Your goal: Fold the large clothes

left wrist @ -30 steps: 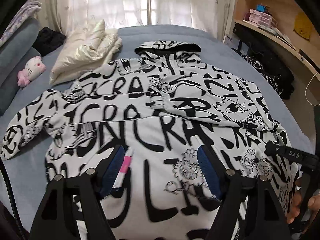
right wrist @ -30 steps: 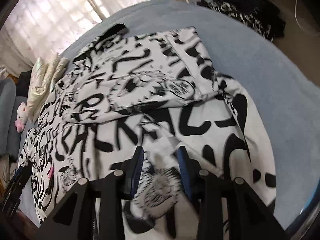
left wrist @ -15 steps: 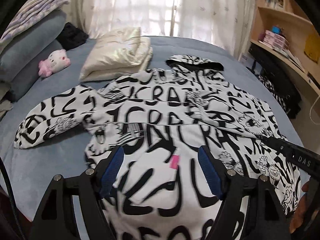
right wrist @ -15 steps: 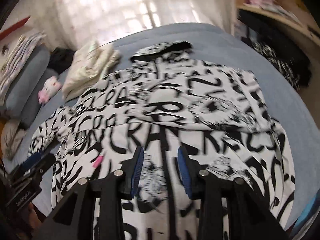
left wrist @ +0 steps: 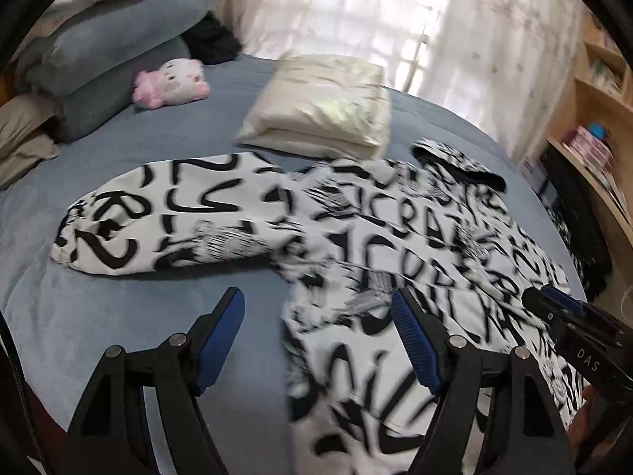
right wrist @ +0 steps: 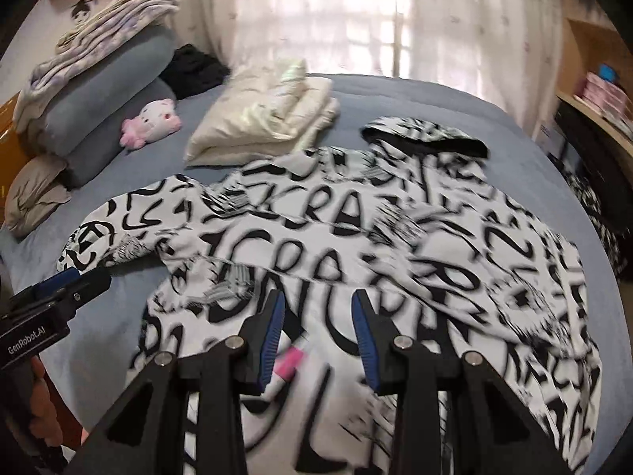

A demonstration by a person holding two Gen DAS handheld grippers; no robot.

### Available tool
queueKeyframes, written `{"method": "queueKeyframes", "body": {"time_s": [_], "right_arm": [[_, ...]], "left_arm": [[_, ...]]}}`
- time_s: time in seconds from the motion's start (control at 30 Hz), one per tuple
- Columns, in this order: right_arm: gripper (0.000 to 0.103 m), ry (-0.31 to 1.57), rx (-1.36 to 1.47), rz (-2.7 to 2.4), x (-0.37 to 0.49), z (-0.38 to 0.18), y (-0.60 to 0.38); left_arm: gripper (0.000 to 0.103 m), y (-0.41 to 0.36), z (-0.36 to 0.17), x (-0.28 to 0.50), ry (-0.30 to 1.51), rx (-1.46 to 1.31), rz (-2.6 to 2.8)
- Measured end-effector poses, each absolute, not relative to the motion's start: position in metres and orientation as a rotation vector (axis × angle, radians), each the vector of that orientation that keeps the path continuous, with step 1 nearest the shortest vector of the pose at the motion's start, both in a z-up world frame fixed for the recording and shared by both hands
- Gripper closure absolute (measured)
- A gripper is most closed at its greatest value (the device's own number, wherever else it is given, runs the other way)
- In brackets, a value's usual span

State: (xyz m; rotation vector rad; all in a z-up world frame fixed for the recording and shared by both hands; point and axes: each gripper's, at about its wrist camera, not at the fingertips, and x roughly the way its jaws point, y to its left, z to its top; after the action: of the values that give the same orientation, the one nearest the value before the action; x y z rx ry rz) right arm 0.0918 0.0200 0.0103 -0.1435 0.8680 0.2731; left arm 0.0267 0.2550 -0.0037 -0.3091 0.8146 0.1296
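A white hoodie [left wrist: 415, 245] with black graffiti print lies flat on the blue bed [left wrist: 99, 316]. Its hood [left wrist: 459, 162] points toward the window, and its left sleeve [left wrist: 158, 217] stretches out to the left. My left gripper [left wrist: 316, 297] hovers open over the hoodie's left edge, half above bare bedding, with nothing between its fingers. My right gripper [right wrist: 318, 297] hangs over the hoodie's [right wrist: 316, 237] lower middle with its jaws apart and empty. A pink tag [right wrist: 290, 360] lies just below its left finger. Each gripper shows at the edge of the other's view.
A folded cream jacket [left wrist: 324, 111] lies beyond the sleeve. A pink and white plush toy [left wrist: 170, 83] rests against stacked grey pillows [left wrist: 110, 51] at the far left. Wooden shelves [left wrist: 593, 118] and dark clothes stand along the right side of the bed.
Both grippers have swept to the left over the hoodie. The left one went from above the hem to its left edge; the right one went from the right side to the middle. Jaw gaps look unchanged.
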Motion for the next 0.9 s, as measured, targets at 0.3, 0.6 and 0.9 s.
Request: {"method": "queueKeyframes", "body": {"time_s": [0.3, 0.6, 0.9], "right_arm": [[0.068, 0.858, -0.208, 0.382, 0.120, -0.005, 0.105], [0.068, 0.899, -0.242, 0.498, 0.144, -0.042, 0.183], [0.068, 0.942, -0.230, 0.580, 0.145, -0.062, 0.215]], "left_arm": [[0.028, 0.336, -0.025, 0.037, 0.808, -0.415, 0.178], [0.028, 0.444, -0.098, 0.042, 0.816, -0.832, 0.182], [0.028, 0.490, -0.134, 0.034, 0.755, -1.109, 0.209]]}}
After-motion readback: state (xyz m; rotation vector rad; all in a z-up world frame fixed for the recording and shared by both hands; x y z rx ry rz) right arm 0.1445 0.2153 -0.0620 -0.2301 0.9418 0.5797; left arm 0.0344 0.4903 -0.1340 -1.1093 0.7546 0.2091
